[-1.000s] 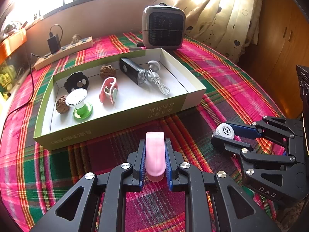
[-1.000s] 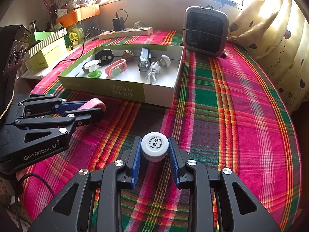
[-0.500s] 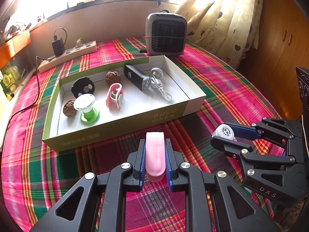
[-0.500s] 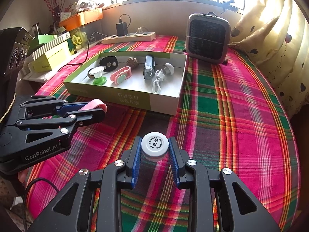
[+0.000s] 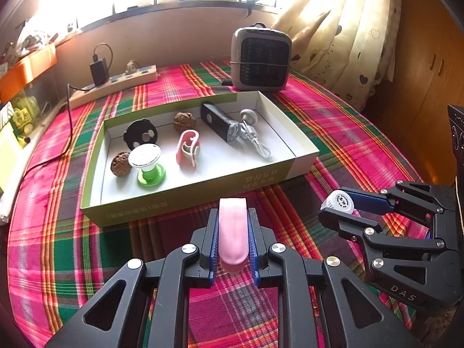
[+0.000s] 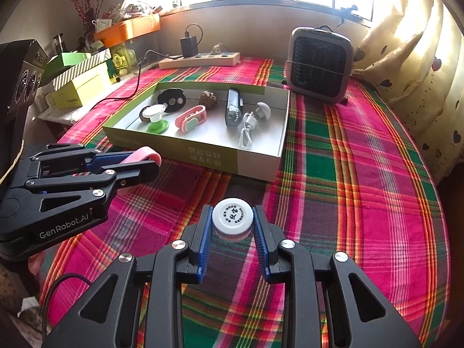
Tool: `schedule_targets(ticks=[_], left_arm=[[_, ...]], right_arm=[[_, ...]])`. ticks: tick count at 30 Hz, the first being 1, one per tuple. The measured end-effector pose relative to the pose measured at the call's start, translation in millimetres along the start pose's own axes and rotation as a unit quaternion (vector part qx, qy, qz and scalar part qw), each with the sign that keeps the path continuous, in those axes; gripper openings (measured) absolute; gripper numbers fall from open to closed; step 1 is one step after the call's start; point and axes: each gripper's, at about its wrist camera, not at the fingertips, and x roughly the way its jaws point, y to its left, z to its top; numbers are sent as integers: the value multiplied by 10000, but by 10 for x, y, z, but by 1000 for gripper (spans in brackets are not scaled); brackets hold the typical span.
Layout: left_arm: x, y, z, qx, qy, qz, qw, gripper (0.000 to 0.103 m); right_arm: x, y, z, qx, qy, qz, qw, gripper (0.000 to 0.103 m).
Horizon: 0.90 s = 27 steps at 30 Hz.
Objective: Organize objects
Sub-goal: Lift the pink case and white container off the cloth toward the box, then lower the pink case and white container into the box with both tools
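Item one: pink clip [image 5: 233, 232], clamped flat between the blue pads of the left tool [image 5: 233, 242], its rounded end poking out in front so it can be set down nose first. Item two: small white-capped jar [image 6: 232, 219], gripped by its sides in the right tool [image 6: 232, 226], cap up and label readable, most likely held upright so it lands standing. Both tools hang over the plaid cloth of the desk [image 6: 362, 203], just short of the near wall of the shallow green-sided box [image 5: 185, 194], which looks to be the collecting place. Already lying in the box: a black disc with holes [image 5: 141, 134], two brown walnut-like balls [image 5: 184, 120], a white-topped green spool [image 5: 147, 165], a pink band with a pale button [image 5: 188, 150], a black torch [image 5: 221, 126] and a white cable with a round plug head [image 5: 252, 133]. They are spread in a loose row, leaving bare floor at the near right corner, a likely spot for the two carried pieces. Behind the box: a small grey heater [image 5: 261, 59] and a power strip with charger [image 5: 116, 82], apart from the sorting and apparently not part of it.
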Motion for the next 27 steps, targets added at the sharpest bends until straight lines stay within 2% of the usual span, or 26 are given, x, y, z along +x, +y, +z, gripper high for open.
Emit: schedule_targets(ticks=[12,27], left_arm=[[-92,131,51,-140,-132,32,9998,16],[-86,428,309,-301,-266,116,9991,16]], right_arm=[[5,78,113,-56,-80,76,9999,29],[85,180,439,-188,-230,187,9994,29]])
